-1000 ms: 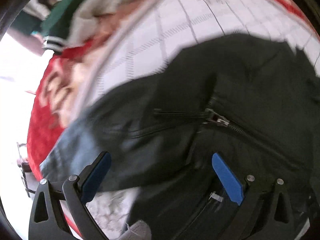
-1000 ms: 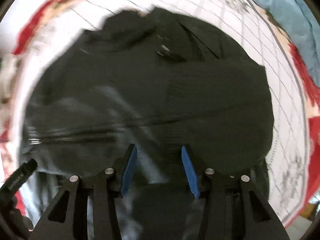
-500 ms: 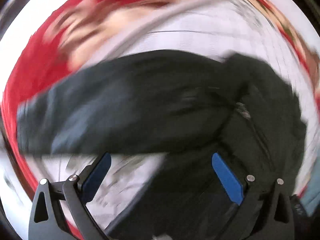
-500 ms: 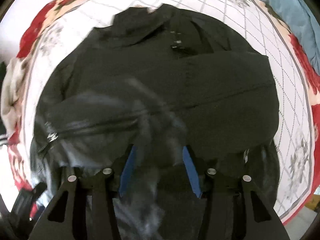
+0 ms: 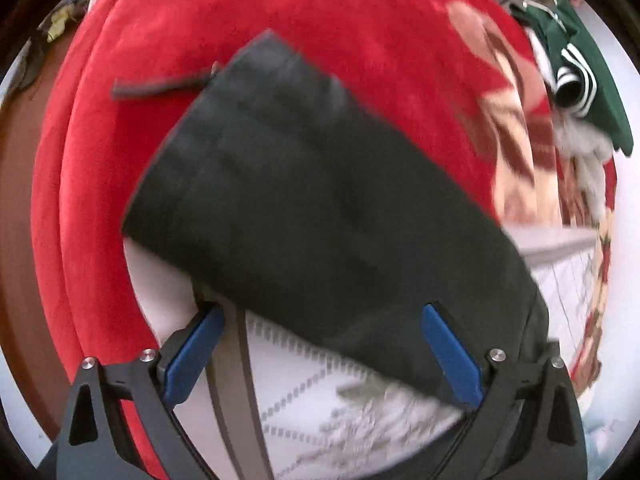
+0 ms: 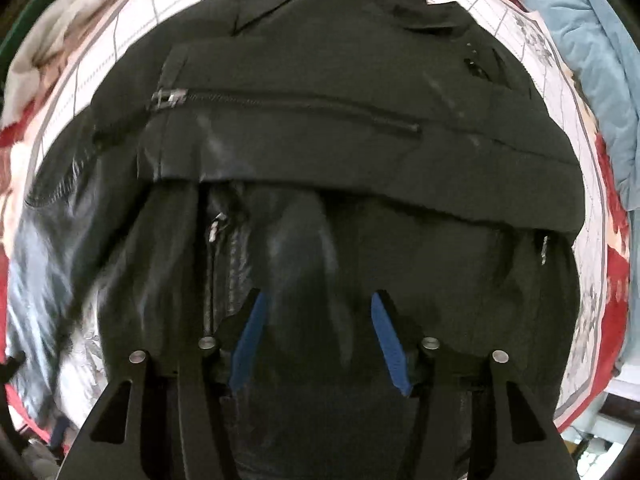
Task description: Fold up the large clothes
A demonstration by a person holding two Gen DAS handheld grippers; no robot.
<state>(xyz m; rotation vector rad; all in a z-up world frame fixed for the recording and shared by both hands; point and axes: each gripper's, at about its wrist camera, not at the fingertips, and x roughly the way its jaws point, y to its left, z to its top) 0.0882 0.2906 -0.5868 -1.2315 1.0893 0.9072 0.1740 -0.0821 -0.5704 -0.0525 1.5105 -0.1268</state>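
Note:
A black zip jacket (image 6: 320, 128) lies spread on a white quilted bed cover (image 6: 100, 52). Its shiny lining bunches up just in front of my right gripper (image 6: 318, 312). The right jaws stand partly apart over the dark fabric and pinch nothing that I can see. In the left wrist view one black sleeve (image 5: 304, 200) runs diagonally over the red blanket (image 5: 360, 20) and the white cover (image 5: 320, 392). My left gripper (image 5: 320, 332) is wide open just above the sleeve's lower edge and holds nothing.
A green garment with white stripes (image 5: 580, 72) and a grey cloth lie at the far right of the red blanket. A light blue quilt (image 6: 592, 60) lies along the bed's right side. Beige cloth (image 6: 36, 60) sits at the left.
The left gripper has swung from the jacket's zip front out to the sleeve and the red blanket. The right gripper has pulled back; more jacket and lining now show before it.

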